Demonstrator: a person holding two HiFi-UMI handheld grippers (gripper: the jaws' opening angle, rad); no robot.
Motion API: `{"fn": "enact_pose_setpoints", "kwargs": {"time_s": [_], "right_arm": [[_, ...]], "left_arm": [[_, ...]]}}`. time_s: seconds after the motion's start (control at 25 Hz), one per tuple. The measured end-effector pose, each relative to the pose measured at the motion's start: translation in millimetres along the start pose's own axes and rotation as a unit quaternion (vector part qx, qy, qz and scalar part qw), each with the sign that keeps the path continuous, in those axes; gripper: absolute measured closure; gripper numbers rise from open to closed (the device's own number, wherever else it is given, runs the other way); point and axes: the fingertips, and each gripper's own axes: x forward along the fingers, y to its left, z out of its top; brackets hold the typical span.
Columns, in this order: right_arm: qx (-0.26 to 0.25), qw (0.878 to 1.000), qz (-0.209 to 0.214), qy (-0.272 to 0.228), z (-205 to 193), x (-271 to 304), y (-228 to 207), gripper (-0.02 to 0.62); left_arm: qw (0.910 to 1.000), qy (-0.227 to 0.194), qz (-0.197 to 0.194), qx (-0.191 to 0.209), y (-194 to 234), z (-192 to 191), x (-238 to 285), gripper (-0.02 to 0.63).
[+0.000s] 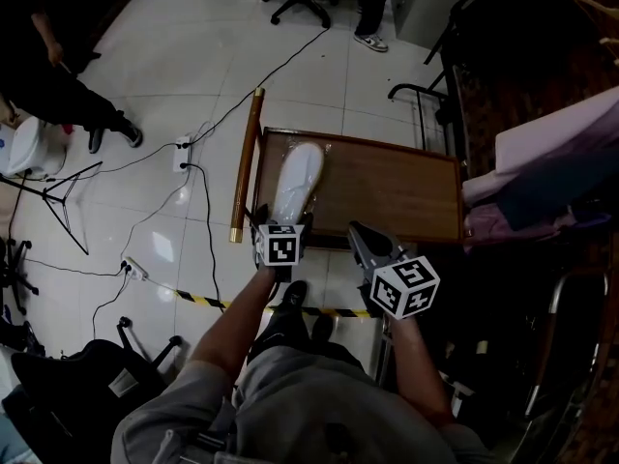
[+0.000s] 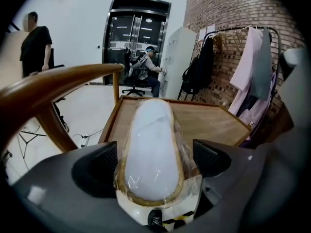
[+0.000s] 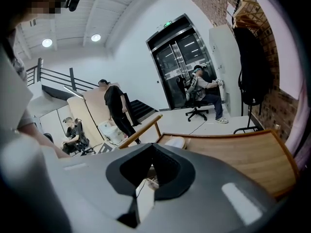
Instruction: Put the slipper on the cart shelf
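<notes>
Nearest, in the head view: left gripper (image 1: 281,222) at the near edge of the cart shelf (image 1: 387,187), its marker cube covering the jaws and the heel end of the slipper (image 1: 298,174). Settled only in the left gripper view: jaws spread wide, one pad on either side of the heel, a thin gap at each, no grip. Slipper wrapped in clear plastic, lying flat along the left part of the wooden shelf, toe pointing away. Heel resting on or overhanging the near edge: cannot tell, cut off there by the gripper's own body.

Just to the right: right gripper (image 1: 369,244), apart from the slipper, near the shelf's front edge. In the right gripper view, jaws drawn together with nothing between them. Of the slipper, only the toe showing there above the grey housing.

Left of the shelf: wooden handle bar (image 1: 246,158), straight from above in the head view, a looming curved brown shape in the left gripper view. On the pale floor: black-and-yellow tape (image 1: 208,301), cables, a power strip (image 1: 182,153).

Farther off, in the gripper views alone: a seated person (image 2: 146,67) on an office chair before dark glass doors, a standing person (image 2: 34,42), a clothes rack (image 2: 252,67) against a brick wall. Right side of the head view too dark to make out.
</notes>
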Motion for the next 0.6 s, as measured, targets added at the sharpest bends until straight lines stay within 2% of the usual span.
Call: {"fn": "enact_pose_setpoints", "kwargs": {"time_s": [0.28, 0.6], "right_arm": [[0.016, 1.0, -0.014, 0.002, -5.7, -2.2, -7.2, 0.597], [0.028, 0.999, -0.032, -0.002, -7.5, -7.7, -13.2, 0.597]], "left_arm": [[0.9987, 0.048, 0.015, 0.0, 8.4, -13.8, 18.7, 0.135], [0.9971, 0.072, 0.023, 0.007, 10.9, -14.8, 22.3, 0.179]]}}
